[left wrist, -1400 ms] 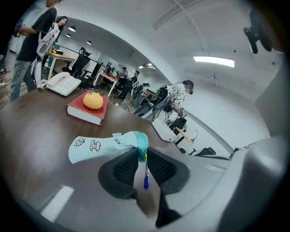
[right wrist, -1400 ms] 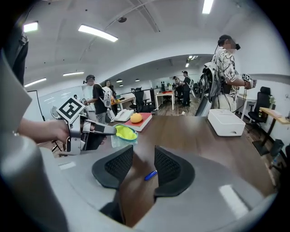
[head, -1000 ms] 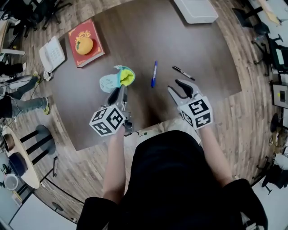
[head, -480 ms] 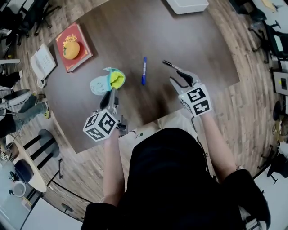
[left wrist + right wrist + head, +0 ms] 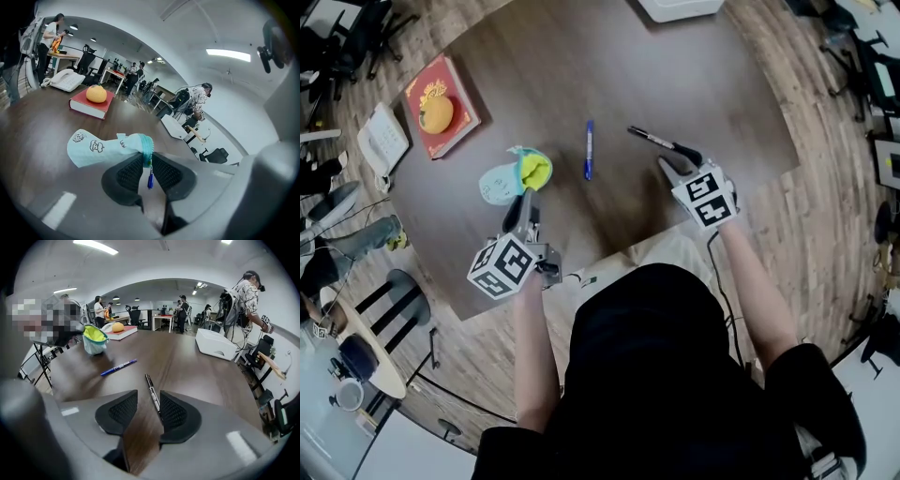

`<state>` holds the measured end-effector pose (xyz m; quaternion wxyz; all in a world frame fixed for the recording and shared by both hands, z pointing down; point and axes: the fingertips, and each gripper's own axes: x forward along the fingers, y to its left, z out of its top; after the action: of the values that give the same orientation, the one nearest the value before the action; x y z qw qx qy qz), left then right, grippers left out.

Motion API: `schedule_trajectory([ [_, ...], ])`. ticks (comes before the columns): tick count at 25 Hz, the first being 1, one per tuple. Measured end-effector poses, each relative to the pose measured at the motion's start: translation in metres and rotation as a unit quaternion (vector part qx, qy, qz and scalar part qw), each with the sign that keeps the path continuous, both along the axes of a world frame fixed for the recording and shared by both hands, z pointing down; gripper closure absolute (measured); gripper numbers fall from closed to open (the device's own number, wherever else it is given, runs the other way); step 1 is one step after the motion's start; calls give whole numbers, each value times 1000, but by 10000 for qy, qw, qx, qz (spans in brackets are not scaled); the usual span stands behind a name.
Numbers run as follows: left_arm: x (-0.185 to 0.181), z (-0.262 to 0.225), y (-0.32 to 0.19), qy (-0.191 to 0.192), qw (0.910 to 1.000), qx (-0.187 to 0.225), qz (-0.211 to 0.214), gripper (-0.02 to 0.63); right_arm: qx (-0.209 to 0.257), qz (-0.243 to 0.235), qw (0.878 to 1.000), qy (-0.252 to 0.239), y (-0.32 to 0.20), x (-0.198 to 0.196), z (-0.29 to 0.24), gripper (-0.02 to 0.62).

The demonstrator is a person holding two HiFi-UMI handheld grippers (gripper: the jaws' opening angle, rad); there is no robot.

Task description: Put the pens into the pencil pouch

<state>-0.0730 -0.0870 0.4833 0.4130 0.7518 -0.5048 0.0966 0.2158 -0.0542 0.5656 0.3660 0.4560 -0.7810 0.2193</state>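
My left gripper (image 5: 149, 161) pinches the pouch (image 5: 93, 147) by its zipper edge, left on the table (image 5: 722, 84). My right gripper (image 5: 149, 411) is spread, the black pen (image 5: 152, 392) between its jaws. The blue pen (image 5: 589, 161) lies between pouch and black pen.

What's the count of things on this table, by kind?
pens: 2 (blue pen, black pen)
pencil pouch: 1
book: 1
orange: 1
telephone: 1
white box: 1
total: 7
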Motion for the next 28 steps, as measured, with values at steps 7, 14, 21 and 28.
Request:
schedule_trajectory([
  [7,3,5,-4,-134,9998,-66,-108,548,-259,-116,9996,4,-5,17,26,439],
  [14,4,9,-6,-178,9995,-109,-218,548,-529,-292,9982,39,-5,23,48,448],
  [21,4,8,-7,-211,9993,-118,-287,548,-603,-426,9971,209,-2,28,59,483],
  [28,4,10,-8,-205,9993,-124,-291,548,-648,-466,9966,225,0,27,67,520],
])
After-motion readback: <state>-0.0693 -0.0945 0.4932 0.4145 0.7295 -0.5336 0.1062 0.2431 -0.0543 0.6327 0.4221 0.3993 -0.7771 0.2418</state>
